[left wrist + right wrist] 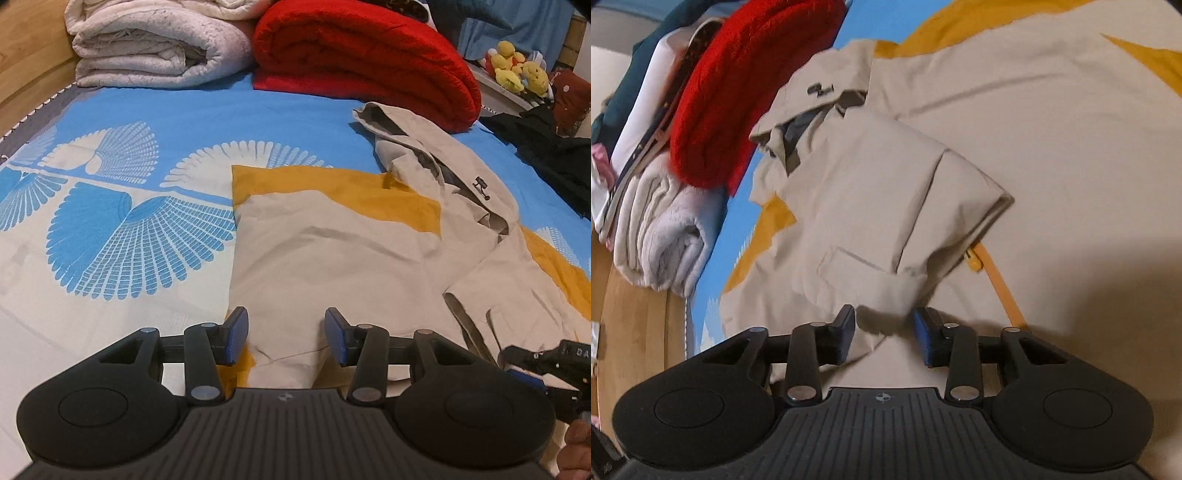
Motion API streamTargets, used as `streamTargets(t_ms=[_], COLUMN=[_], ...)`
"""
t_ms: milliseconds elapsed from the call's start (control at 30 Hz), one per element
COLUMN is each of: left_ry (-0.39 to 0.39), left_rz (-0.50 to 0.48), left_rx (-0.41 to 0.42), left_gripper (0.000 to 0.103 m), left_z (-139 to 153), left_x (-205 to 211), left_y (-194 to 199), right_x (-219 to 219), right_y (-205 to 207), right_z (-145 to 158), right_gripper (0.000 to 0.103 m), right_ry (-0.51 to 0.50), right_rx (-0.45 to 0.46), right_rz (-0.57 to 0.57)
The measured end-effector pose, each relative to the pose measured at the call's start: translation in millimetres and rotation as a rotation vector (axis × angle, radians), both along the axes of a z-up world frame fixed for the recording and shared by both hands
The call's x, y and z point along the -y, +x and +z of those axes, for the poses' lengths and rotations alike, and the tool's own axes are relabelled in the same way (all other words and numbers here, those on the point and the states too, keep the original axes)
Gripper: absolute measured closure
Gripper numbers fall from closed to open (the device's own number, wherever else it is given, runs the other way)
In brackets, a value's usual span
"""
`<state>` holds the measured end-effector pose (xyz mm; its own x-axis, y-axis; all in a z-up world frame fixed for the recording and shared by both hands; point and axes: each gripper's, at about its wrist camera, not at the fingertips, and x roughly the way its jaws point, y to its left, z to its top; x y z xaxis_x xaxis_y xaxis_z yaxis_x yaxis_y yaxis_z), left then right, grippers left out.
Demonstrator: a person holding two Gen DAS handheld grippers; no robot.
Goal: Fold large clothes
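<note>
Beige and mustard hooded jacket [332,240], soft, light and likely slippery, lies partly folded on the blue patterned bedsheet [129,221], hood toward one o'clock; best taken by its hem or sleeve cuff [897,291]. Left gripper [286,334] and right gripper [884,332] both stand released, jaws apart over the fabric.

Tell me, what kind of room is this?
Most likely a bedroom: a blue-and-white patterned bedsheet spreads below, a rolled red fleece blanket and folded white quilt sit at the far end, and yellow plush toys lie beside them.
</note>
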<state>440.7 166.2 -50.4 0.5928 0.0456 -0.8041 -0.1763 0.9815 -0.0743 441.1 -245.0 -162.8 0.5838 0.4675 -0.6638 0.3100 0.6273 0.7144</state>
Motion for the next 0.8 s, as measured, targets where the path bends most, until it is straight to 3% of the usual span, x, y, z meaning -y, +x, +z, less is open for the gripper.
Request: streamTargets(t_ms=[33, 67, 167, 267, 333, 467, 600, 733, 800], left_ry=[0.000, -0.001, 0.001, 0.004, 0.005, 0.012, 0.011, 0.012, 0.009], left_rz=[-0.001, -0.001, 0.002, 0.012, 0.013, 0.009, 0.005, 0.003, 0.005], left_rx=[0.001, 0.001, 0.000, -0.007, -0.009, -0.015, -0.033, -0.048, -0.055], left_gripper=[0.052, 0.052, 0.052, 0.052, 0.052, 0.052, 0.050, 0.049, 0.048], left_z=[1, 1, 1, -1, -2, -4, -9, -15, -19], left_x=[0, 0, -2, -5, -6, -6, -4, -3, -3], left_y=[0, 1, 1, 1, 1, 2, 4, 7, 9], right_x=[0, 0, 8, 36, 63, 96, 118, 113, 110], right_y=[-2, -2, -10, -36, -54, -65, -68, -49, -31], right_z=[5, 8, 31, 62, 76, 81, 68, 54, 37], right_gripper=[0.088, 0.094, 0.096, 0.097, 0.097, 0.091, 0.088, 0.065, 0.064], right_ry=[-0.006, 0.002, 0.065, 0.105, 0.047, -0.210, -0.225, -0.190, -0.113], right_rx=[0.015, 0.037, 0.198, 0.414, 0.469, 0.363, 0.227, 0.156, 0.088], right_rz=[-0.008, -0.012, -0.048, -0.250, -0.425, -0.652, -0.740, -0.633, -0.525])
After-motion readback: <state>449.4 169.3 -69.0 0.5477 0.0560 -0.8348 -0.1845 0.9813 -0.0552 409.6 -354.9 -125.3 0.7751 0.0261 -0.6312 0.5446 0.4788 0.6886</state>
